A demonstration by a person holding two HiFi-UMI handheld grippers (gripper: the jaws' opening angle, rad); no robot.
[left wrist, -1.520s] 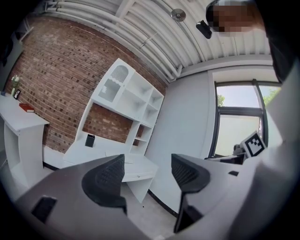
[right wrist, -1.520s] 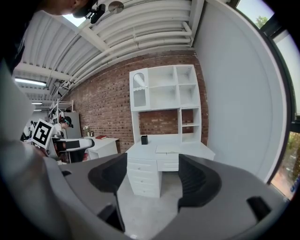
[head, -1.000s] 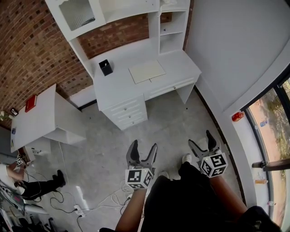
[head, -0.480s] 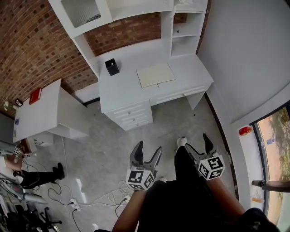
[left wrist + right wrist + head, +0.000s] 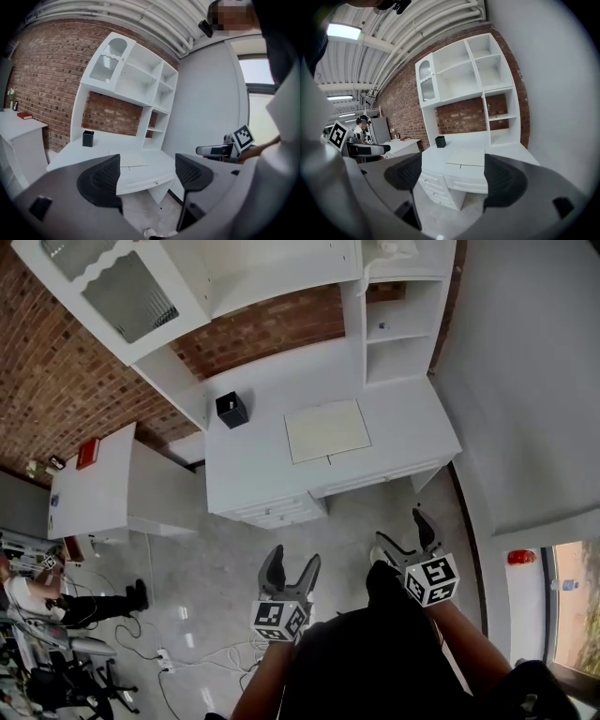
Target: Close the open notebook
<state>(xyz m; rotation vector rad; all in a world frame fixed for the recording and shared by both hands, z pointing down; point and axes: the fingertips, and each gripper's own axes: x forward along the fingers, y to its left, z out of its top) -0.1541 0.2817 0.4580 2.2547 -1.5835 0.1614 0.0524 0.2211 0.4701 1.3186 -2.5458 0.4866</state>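
Head view: both grippers held near, above the grey floor (image 5: 220, 545), well short of the desk.
Left gripper (image 5: 292, 562) and right gripper (image 5: 402, 536) both have jaws spread wide, gripping nothing. Farther off, the notebook (image 5: 327, 430) lies open and flat on the white desk (image 5: 251, 470); a black pen cup (image 5: 231, 410) stands far left of it.

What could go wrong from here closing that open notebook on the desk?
The notebook lies flat on the desk; open jaws may slip off its thin edge.
The black cup stands near it; the left gripper, open and empty, could knock it.
Loose cables lie on the floor to the left, a possible trip.
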